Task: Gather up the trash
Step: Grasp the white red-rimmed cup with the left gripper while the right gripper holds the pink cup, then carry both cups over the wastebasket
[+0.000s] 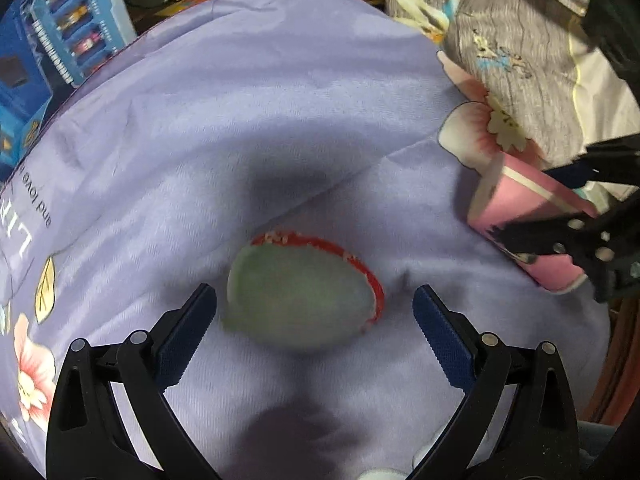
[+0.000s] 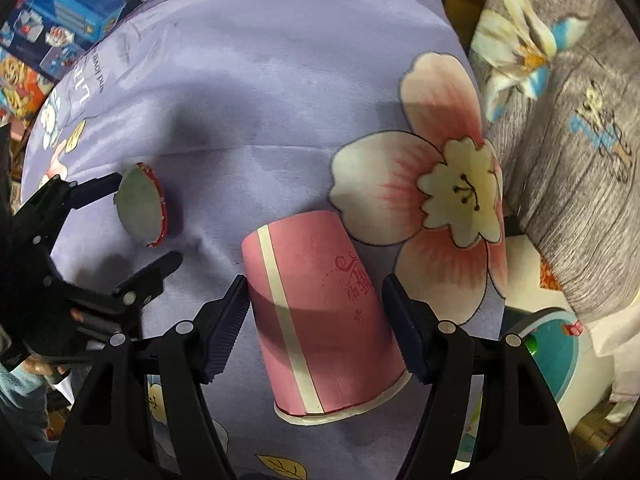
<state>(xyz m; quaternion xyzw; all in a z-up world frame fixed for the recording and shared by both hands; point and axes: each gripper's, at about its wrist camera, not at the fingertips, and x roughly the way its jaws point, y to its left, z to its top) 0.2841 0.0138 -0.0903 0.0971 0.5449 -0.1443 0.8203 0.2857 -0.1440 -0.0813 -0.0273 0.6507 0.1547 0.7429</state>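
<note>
Fingers of my right hand-held gripper (image 2: 314,320) stand spread either side of the pink paper cup with a white stripe (image 2: 320,320), lying on the lilac floral bedsheet (image 2: 260,80). My left hand-held gripper (image 1: 314,320) gapes over a red-rimmed round paper lid (image 1: 300,300), untouched.

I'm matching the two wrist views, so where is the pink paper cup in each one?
Left wrist: pink paper cup at the right edge, lying between the right gripper fingers.
Right wrist: the cup lies low centre, between that gripper's open fingers.
Shared landmark: the red-rimmed cup on the purple bedsheet.
</note>
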